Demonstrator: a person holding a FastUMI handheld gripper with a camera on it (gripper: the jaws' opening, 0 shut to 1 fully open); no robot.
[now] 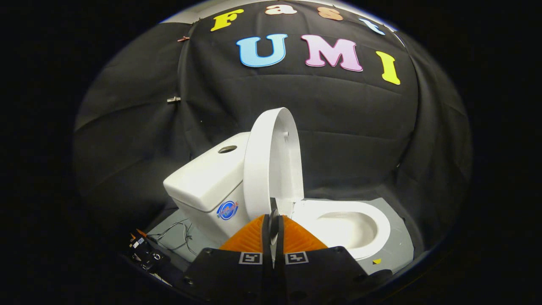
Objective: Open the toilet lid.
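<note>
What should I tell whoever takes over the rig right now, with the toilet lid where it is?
Gripper: fingers closed together, nothing between them, tips just short of the lid's lower edge.
Toilet lid: raised, standing about upright beside the tank.
Bowl: uncovered, just ahead of the fingers and beyond them.
Done: the lid appears open.
Left: probably only to check that the lid stays up against the tank, then draw the gripper back.

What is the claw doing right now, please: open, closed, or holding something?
Claw: closed, fingers together with nothing between them, just in front of the raised toilet lid.
</note>
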